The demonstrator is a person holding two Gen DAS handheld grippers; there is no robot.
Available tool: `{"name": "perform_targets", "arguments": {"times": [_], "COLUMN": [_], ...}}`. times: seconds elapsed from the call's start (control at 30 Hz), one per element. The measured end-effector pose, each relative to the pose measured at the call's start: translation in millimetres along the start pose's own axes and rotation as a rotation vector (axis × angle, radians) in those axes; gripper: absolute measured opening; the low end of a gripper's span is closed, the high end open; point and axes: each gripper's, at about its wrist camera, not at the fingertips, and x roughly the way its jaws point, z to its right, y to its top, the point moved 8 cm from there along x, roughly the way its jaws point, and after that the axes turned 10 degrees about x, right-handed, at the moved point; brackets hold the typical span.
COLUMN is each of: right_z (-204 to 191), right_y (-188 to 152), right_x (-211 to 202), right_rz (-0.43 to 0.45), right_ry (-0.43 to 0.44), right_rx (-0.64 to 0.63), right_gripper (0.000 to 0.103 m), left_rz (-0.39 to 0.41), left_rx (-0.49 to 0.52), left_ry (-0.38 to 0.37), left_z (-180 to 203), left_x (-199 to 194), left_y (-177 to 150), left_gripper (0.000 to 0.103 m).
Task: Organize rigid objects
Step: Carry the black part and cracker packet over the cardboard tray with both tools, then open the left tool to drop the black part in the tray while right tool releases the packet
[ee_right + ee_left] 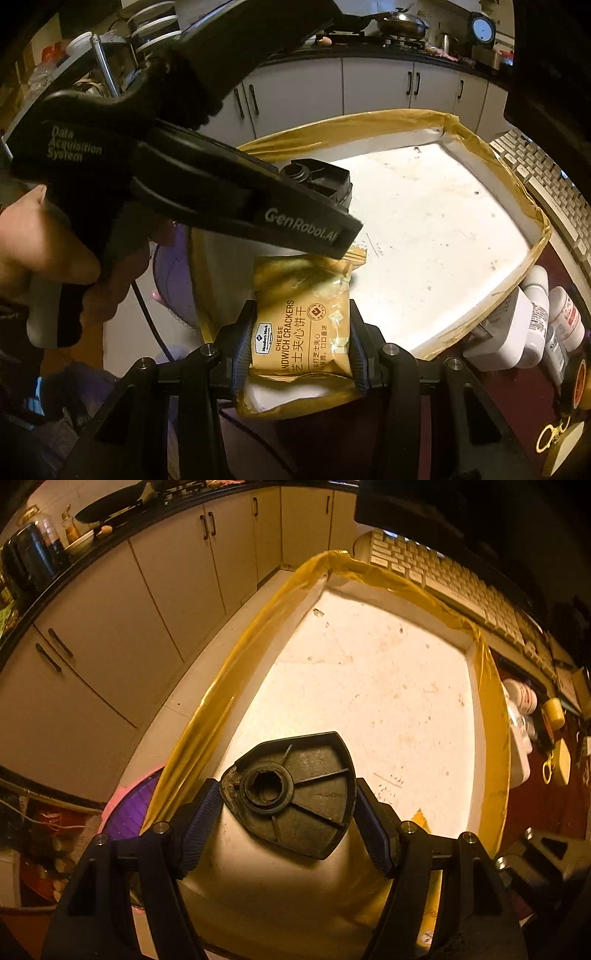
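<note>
The tray (369, 686) lies mostly bare inside its taped rim. The left gripper (288, 805) pinches a black base (295, 794); the right gripper (301, 339) apparently squeezes the cracker pack (303, 325) near the tray's near edge.

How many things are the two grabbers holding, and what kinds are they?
Black plastic part: 1, in the left gripper
Cracker packet: 1, in the right gripper
Total: 2

My left gripper (207, 184): matte black shell, white "GenRobot.AI" and "Data Acquisition System" lettering. Right gripper (301, 343): black fingers, ribbed blue pads (240, 354), silver screws (208, 349).
</note>
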Motion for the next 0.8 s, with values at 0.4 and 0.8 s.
{"name": "perform_targets", "arguments": {"times": [0.4,0.8], "right_z": [3.2,8.4], "right_y": [3.7,5.0], "right_x": [0.5,-31.7], "right_rz": [0.0,0.085], "right_ry": [-0.035,-0.024], "right_rx": [0.003,0.058], "right_gripper": [0.043,0.062], "left_rz": [-0.025,-0.048], "left_rx": [0.012,-0.009], "left_ry": [0.028,0.027], "left_z": [3.3,2.5], "left_x": [1.4,-2.7], "left_y": [-0.7,-5.3], "left_gripper": [0.072,0.072]}}
